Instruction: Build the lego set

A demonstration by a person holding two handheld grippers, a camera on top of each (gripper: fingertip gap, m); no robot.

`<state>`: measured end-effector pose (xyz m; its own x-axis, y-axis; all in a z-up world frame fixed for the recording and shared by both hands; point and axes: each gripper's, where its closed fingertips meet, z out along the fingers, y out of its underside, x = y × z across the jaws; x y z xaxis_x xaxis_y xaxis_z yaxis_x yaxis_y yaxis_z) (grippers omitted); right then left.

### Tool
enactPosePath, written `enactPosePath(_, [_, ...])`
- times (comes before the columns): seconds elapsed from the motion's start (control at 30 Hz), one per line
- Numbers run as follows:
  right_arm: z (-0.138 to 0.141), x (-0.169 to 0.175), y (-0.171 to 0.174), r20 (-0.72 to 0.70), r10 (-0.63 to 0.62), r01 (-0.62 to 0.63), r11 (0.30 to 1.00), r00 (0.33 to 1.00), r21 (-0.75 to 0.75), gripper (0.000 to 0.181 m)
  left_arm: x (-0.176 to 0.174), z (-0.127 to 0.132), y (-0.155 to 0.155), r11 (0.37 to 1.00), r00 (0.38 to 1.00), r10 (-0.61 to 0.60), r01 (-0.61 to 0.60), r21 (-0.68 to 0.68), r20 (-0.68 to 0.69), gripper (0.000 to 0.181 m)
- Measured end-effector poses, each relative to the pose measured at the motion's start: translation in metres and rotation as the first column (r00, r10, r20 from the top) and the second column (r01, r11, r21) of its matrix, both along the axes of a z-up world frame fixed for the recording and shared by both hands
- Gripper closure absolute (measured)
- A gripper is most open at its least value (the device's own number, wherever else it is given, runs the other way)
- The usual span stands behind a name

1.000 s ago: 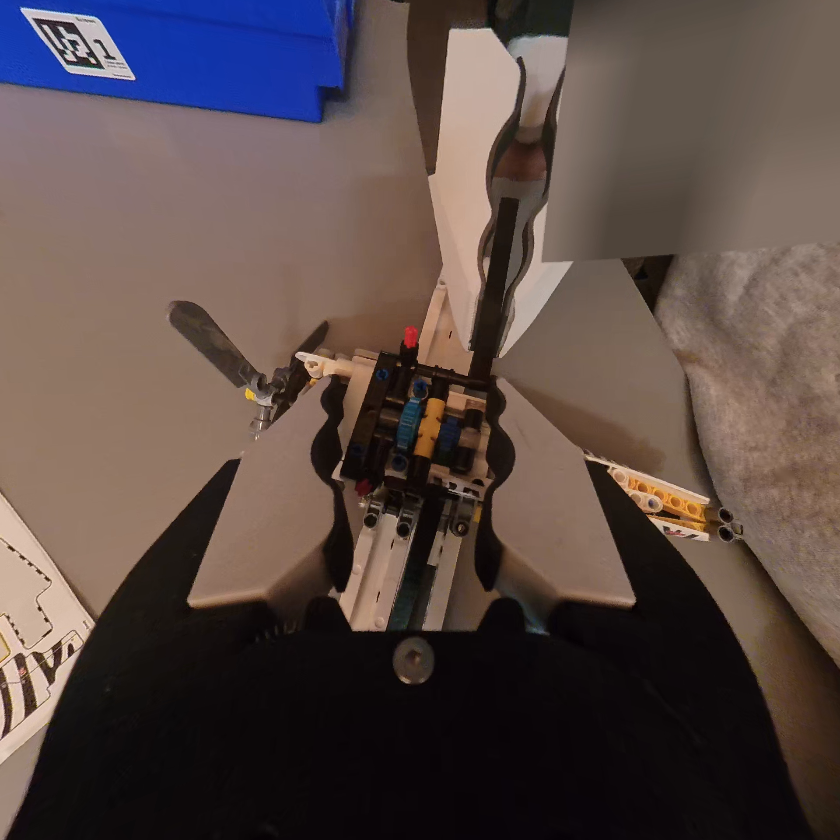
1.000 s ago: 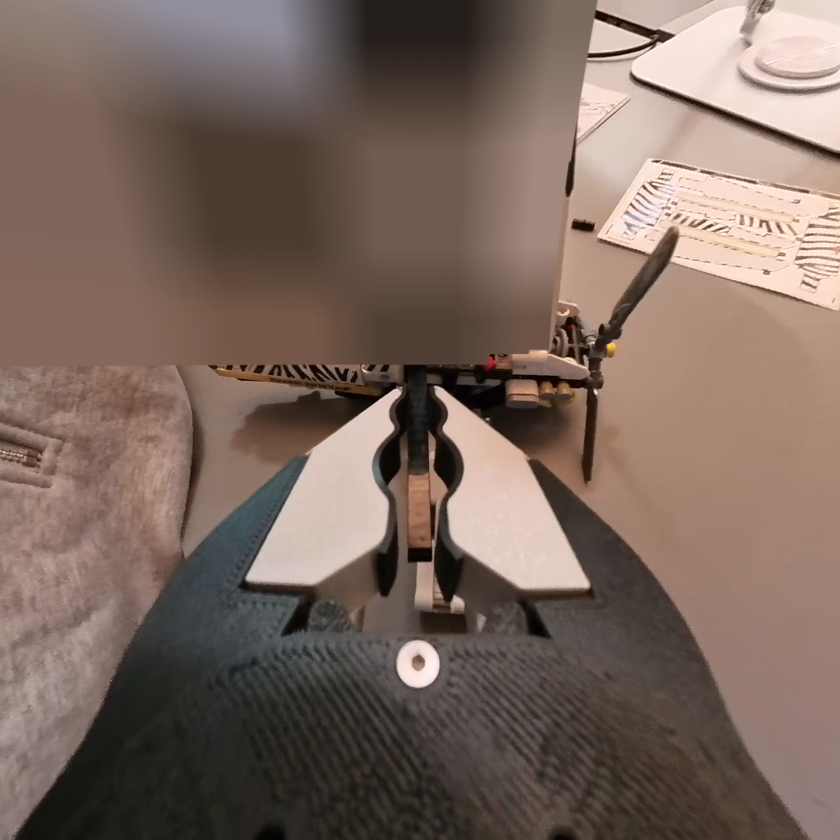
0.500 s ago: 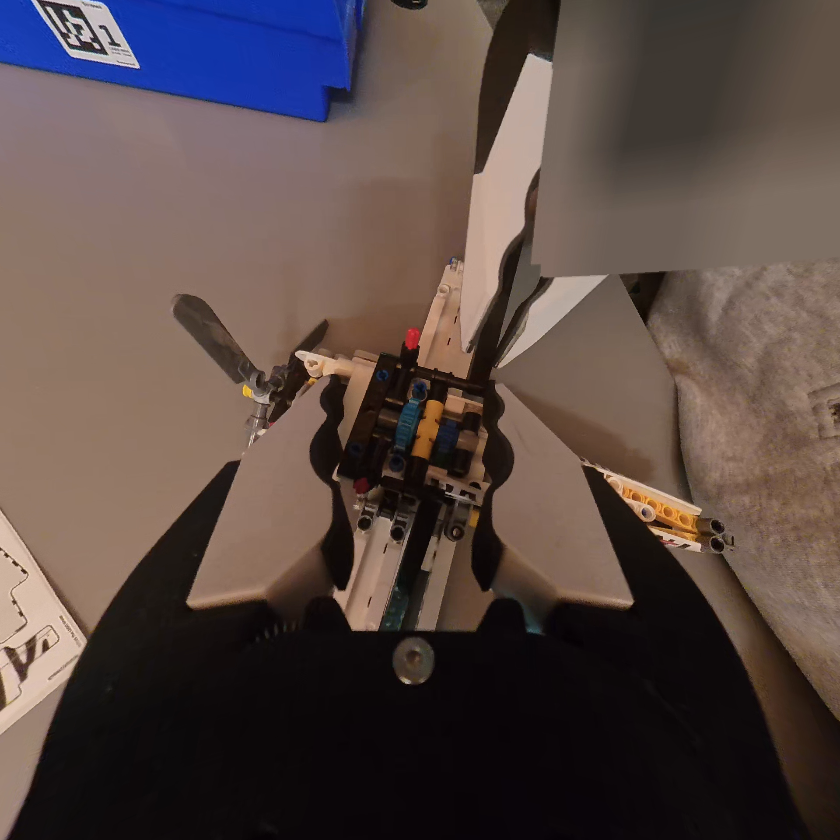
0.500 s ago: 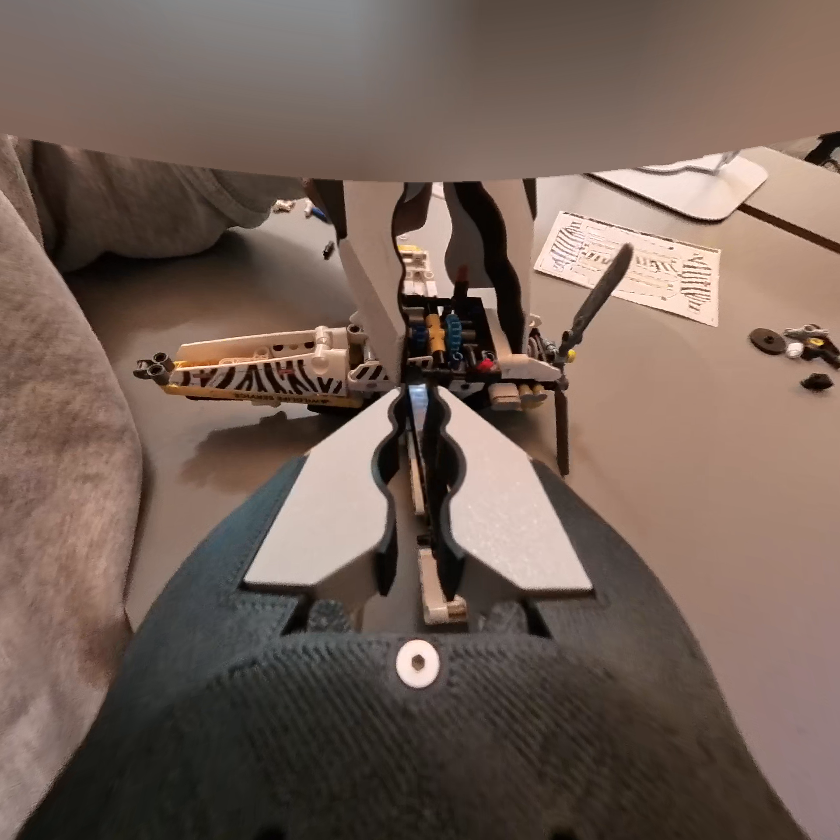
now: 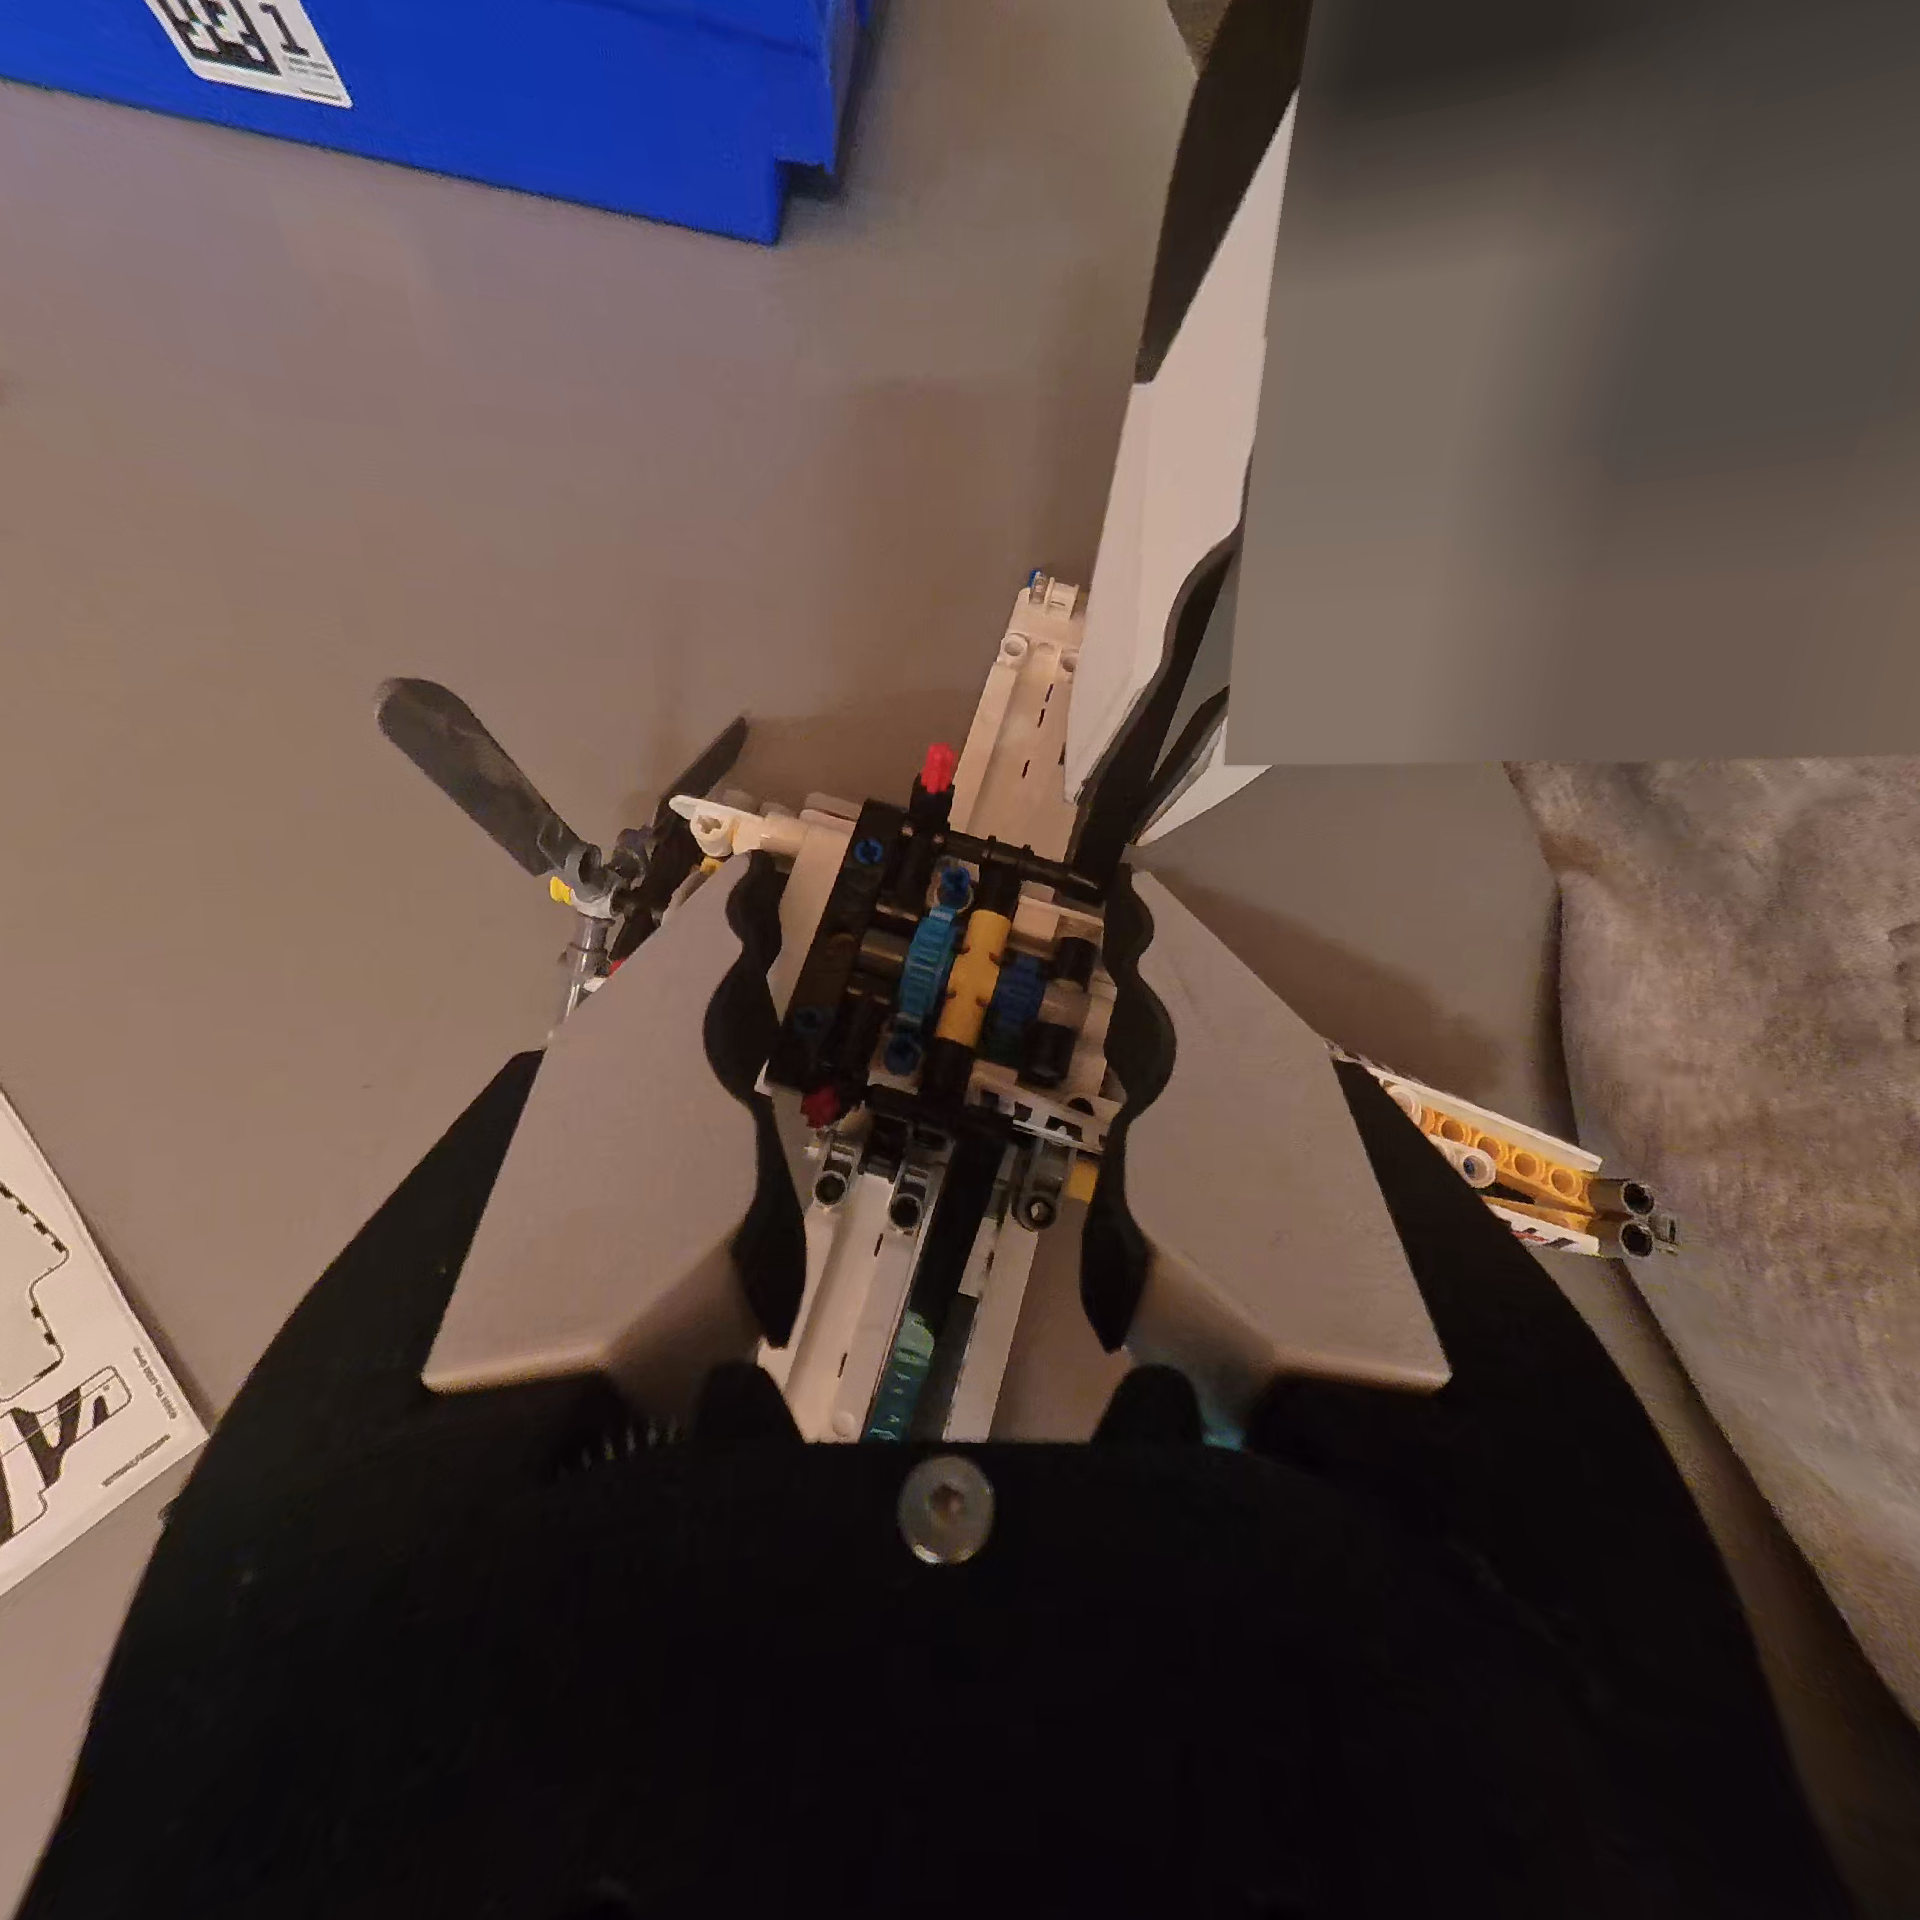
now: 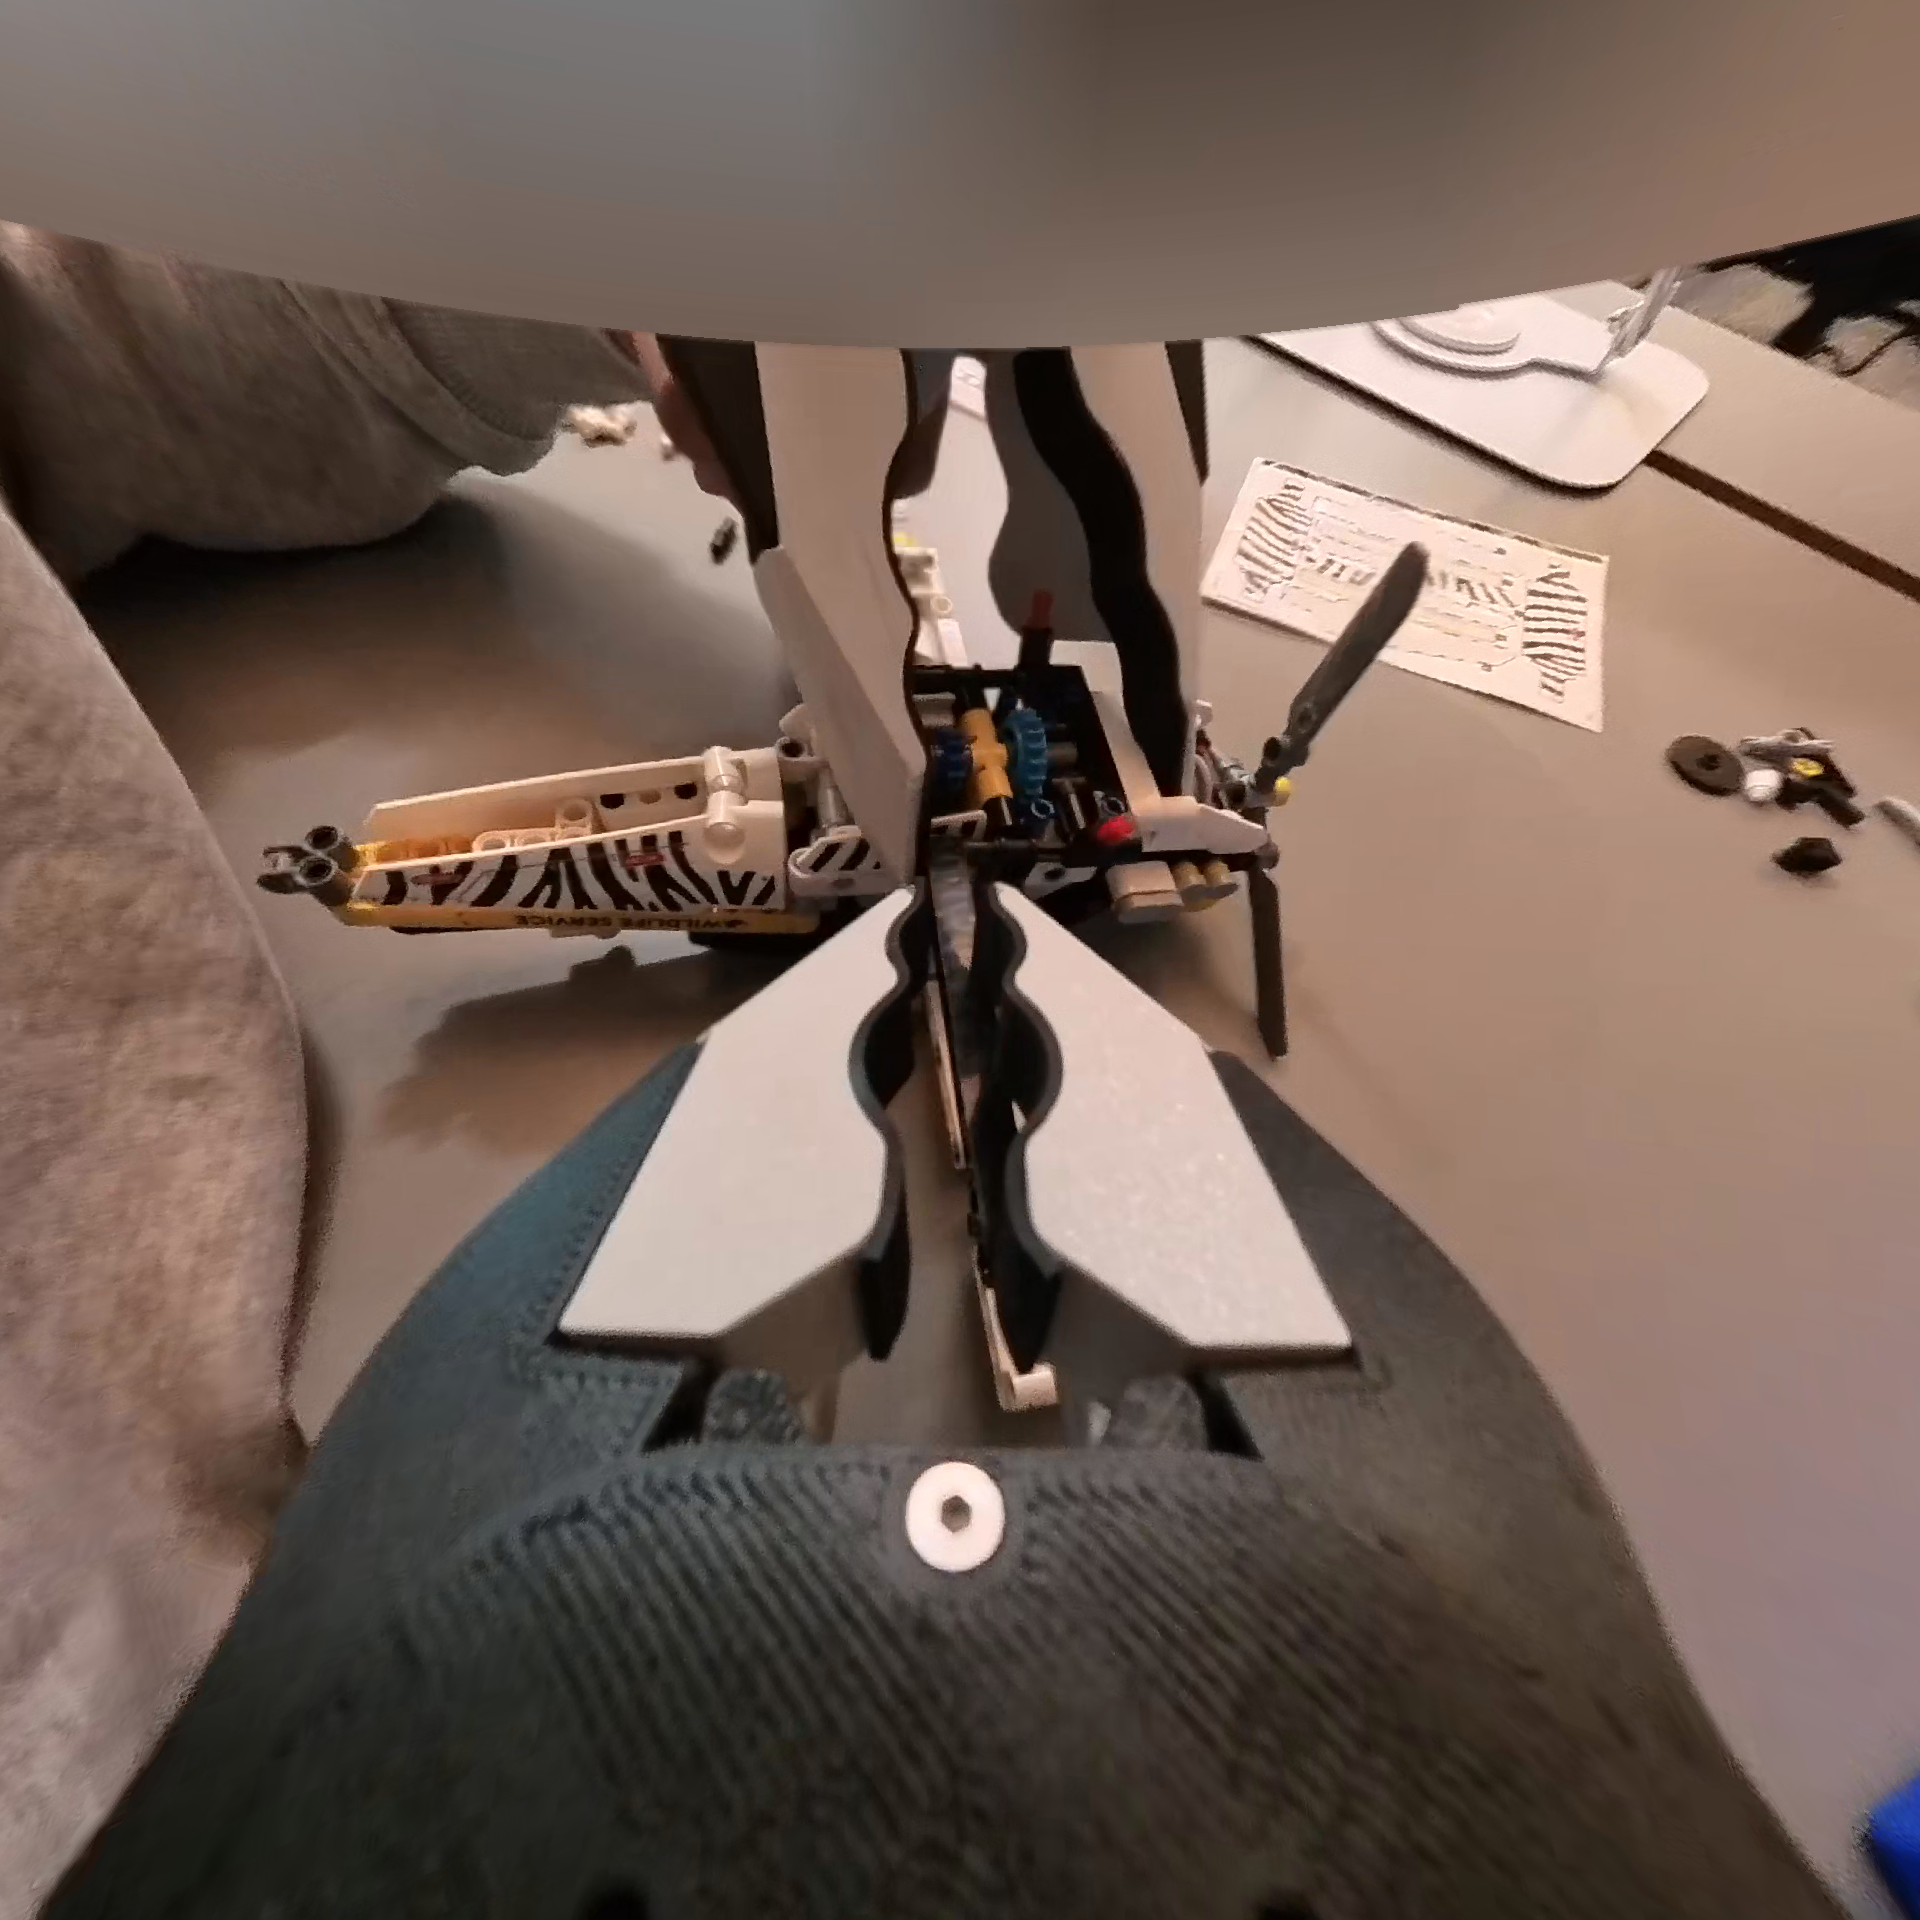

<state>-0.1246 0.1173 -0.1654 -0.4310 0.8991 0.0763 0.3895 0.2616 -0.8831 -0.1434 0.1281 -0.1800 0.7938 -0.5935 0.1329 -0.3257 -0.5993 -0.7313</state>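
My left tongs (image 5: pixel 940 997) are clamped around the middle of the lego model (image 5: pixel 940 977), one finger on each side of its black gear block, where blue gears and a yellow sleeve sit on a cross shaft. The model rests on the grey tabletop (image 5: pixel 312 499). Its grey propeller (image 5: pixel 468 774) sticks out just left of my left tongs, and its zebra-striped tail boom (image 6: pixel 582 842) reaches away on the other side, toward a grey fleece (image 5: pixel 1766 1039).

My right tongs (image 6: pixel 951 914) are pressed nearly together, pinching a long black beam (image 6: pixel 971 1039) edge-on; its far end meets the near edge of the gear block, right at the tip of the left tongs.

Beyond the left tongs, to the left, lies a blue box (image 5: pixel 540 94). A striped sticker sheet (image 6: pixel 1455 592) lies beyond the right tongs, to the right, with a few small loose parts (image 6: pixel 1766 774) farther right.
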Motion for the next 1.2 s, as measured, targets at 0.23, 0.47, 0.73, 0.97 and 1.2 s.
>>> enactPosePath(0.23, [0.0011,-0.0032,-0.0003,0.022,0.072,-0.07,0.993,0.997,-0.096,0.176,-0.0013,-0.0016,0.0002,1.0,1.0,0.017,-0.017,0.001,-0.01,0.117])
enactPosePath(0.47, [-0.0006,-0.0012,0.0,-0.091,0.036,-0.045,0.995,0.995,-0.091,0.174,-0.0022,-0.0024,-0.0004,1.0,0.998,0.003,-0.002,0.016,-0.062,0.115])
enactPosePath(0.73, [0.0015,0.0003,-0.0011,-0.165,-0.035,0.039,0.999,0.986,0.023,0.174,-0.0008,-0.0012,0.0003,0.999,0.999,-0.004,0.007,0.053,-0.049,0.115])
enactPosePath(0.97, [0.0014,0.0012,-0.002,-0.104,0.044,-0.055,0.993,0.994,-0.102,0.175,0.0017,-0.0003,0.001,0.996,1.0,-0.023,0.023,0.089,-0.002,0.115])
enactPosePath(1.2, [0.0011,0.0003,-0.002,-0.076,0.108,-0.118,0.981,0.991,-0.155,0.175,0.0017,0.0006,0.0011,0.994,0.999,-0.032,0.029,0.102,0.026,0.116])
